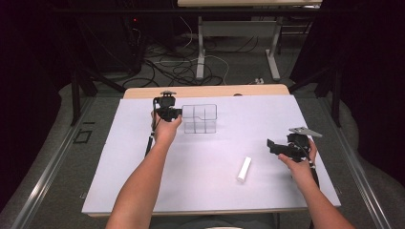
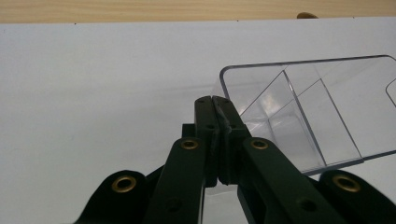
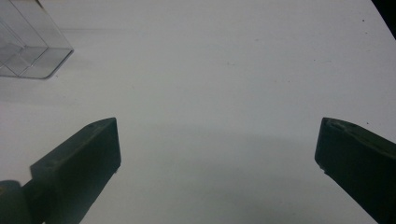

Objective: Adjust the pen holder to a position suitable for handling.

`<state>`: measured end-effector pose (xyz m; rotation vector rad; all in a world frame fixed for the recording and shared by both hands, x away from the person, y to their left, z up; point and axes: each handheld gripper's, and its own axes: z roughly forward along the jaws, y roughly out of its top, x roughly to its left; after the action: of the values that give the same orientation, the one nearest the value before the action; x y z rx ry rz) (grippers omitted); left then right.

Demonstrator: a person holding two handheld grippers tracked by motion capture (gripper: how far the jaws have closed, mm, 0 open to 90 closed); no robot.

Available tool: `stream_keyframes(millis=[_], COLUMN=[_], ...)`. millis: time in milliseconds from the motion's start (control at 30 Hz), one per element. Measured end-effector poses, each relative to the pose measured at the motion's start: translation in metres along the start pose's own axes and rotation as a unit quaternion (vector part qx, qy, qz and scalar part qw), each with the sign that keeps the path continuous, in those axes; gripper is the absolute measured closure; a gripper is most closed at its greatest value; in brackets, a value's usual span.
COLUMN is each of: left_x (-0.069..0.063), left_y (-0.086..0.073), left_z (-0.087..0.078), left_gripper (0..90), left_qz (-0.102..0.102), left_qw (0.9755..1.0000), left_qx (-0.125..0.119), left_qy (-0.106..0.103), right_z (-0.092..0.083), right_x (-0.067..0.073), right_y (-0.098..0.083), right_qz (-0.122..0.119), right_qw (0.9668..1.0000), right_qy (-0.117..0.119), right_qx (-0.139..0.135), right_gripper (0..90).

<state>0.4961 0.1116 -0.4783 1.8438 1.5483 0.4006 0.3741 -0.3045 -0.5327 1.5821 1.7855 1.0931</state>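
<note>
**Inspector A:** We begin at the left hand-held gripper (image 2: 215, 100). Its jaws are pressed together on the near wall of the clear plastic organiser (image 2: 299, 112); in the left gripper view the wall edge runs between the pads.

**Inspector B:** Agreed. We record the right hand-held gripper (image 1: 273, 145) as spread wide, nothing between its jaws, hovering over bare worktop (image 1: 210, 191) well apart from the organiser.

**Inspector A:** Position of the organiser: toward the far middle of the worktop, upright, base flat on the white surface.

**Inspector B:** Progress, in our judgement: the grip on the organiser is secured; lifting or shifting it is not yet done. The white cylinder (image 1: 244, 169) lies untouched, near the right hand-held gripper, outside every compartment. If it belongs in the organiser, that step remains.

**Inspector A:** Condition of the organiser: transparent, rounded corners, thin inner dividers forming several compartments, all appearing empty. We see no cracks, though glare hides parts of the walls.
</note>
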Motion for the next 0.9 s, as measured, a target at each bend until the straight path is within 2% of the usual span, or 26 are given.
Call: stream_keyframes(millis=[200, 533, 900], left_x=[-0.003, -0.017, -0.027], left_y=[0.0, -0.003, -0.004], left_z=[0.001, 0.005, 0.005], left_gripper=[89.9, 89.9, 89.9], left_qz=[0.001, -0.001, -0.004], left_qw=[1.0, 0.9999, 0.9999], left_qx=[-0.001, -0.01, -0.002], left_qy=[-0.002, -0.01, -0.011], right_z=[0.001, 0.002, 0.002], right_x=[0.0, 0.001, 0.001], right_y=[0.0, 0.0, 0.0], right_qz=[-0.005, -0.003, -0.001], right_qw=[1.0, 1.0, 1.0], right_qy=[0.002, 0.002, 0.003], right_qx=[0.001, 0.001, 0.001], right_gripper=[0.0, 0.0, 0.0])
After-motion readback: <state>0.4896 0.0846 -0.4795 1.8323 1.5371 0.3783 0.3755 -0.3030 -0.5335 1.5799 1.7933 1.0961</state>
